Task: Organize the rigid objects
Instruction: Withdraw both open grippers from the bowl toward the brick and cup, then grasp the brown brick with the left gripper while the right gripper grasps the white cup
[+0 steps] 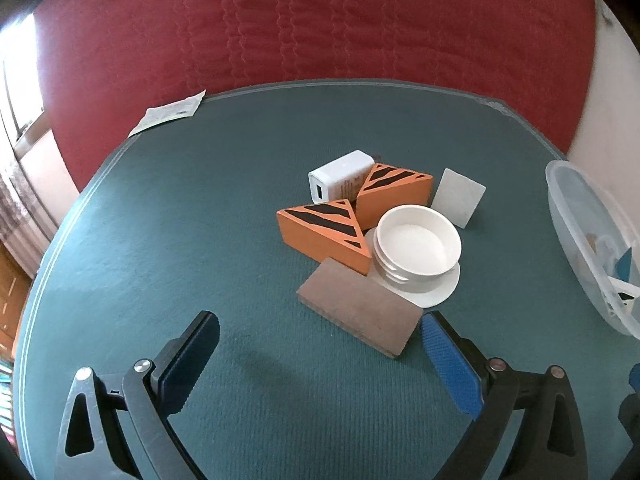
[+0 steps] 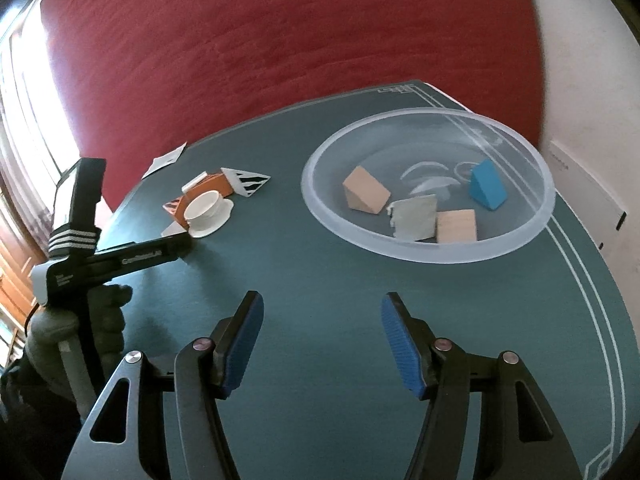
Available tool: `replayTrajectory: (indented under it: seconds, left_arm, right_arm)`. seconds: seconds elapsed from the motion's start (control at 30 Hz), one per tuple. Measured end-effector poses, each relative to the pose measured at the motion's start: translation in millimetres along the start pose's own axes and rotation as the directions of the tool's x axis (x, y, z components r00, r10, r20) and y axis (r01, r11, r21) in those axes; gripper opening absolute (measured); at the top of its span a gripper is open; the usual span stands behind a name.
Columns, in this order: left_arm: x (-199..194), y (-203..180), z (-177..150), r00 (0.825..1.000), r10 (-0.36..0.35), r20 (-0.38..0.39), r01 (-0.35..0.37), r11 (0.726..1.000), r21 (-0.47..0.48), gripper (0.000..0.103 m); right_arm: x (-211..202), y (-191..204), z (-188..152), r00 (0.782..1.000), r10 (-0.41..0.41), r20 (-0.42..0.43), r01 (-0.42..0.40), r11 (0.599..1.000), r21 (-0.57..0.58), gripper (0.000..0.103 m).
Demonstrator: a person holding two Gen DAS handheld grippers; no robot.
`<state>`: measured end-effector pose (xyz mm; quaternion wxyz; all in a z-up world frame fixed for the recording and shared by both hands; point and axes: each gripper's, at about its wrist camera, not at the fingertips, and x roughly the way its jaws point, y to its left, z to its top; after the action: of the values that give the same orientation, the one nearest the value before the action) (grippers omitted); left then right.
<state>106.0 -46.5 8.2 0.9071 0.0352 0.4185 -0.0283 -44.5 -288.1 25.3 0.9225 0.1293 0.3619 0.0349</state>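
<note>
A pile lies mid-table in the left wrist view: a brown flat block (image 1: pixel 360 312) nearest, two orange black-striped wedges (image 1: pixel 324 232) (image 1: pixel 396 192), a white charger (image 1: pixel 340 176), a white cup on a saucer (image 1: pixel 418 244) and a grey square tile (image 1: pixel 458 196). My left gripper (image 1: pixel 320 340) stands open just short of the brown block, its right finger beside the block's corner. My right gripper (image 2: pixel 320 316) is open over bare cloth with nothing between its fingers, in front of the clear bowl (image 2: pixel 400 252). The bowl holds a wooden wedge (image 2: pixel 364 194), a grey piece (image 2: pixel 414 220), a wooden block (image 2: pixel 456 226) and a blue wedge (image 2: pixel 488 186).
The green table cloth (image 1: pixel 160 240) has a rounded edge, with a red bedspread (image 1: pixel 320 20) beyond it. A paper slip (image 1: pixel 168 112) hangs over the far left edge. The left gripper's black body (image 2: pixel 120 260) and a gloved hand (image 2: pixel 108 312) fill the left of the right wrist view.
</note>
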Motion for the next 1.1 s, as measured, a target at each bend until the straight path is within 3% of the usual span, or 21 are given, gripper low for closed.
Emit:
replayTrajectory:
  seconds: [0.37, 0.5, 0.63, 0.87, 1.1]
  left_arm:
    - [7.4, -0.5, 2.6, 0.999, -0.031, -0.028, 0.031, 0.999, 0.014, 0.099]
    - [5.7, -2.0, 2.1, 0.998, -0.06, -0.014, 0.06, 0.998, 0.029, 0.089]
    - [0.7, -5.3, -0.3, 0.995, -0.095, 0.015, 0.094, 0.994, 0.06, 0.067]
    - [-4.3, 4.1, -2.5, 0.989, -0.146, 0.024, 0.146, 0.989, 0.015, 0.066]
    - [-15.2, 14.5, -11.9, 0.992, -0.119, 0.036, 0.12, 0.992, -0.026, 0.066]
  right_arm:
    - [8.6, 14.8, -0.1, 1.0, 0.018, -0.026, -0.018, 1.0, -0.02, 0.063]
    - [11.8, 20.3, -1.2, 0.999, 0.019, -0.035, -0.02, 0.999, -0.028, 0.063]
    - [14.3, 27.0, -1.8, 0.999, 0.017, -0.042, -0.019, 0.999, -0.044, 0.063]
    - [19.6, 36.1, -2.9, 0.998, 0.02, -0.056, -0.023, 0.998, -0.06, 0.063]
    - [28.8, 48.3, 3.4, 0.997, 0.031, -0.076, -0.037, 0.995, -0.088, 0.063]
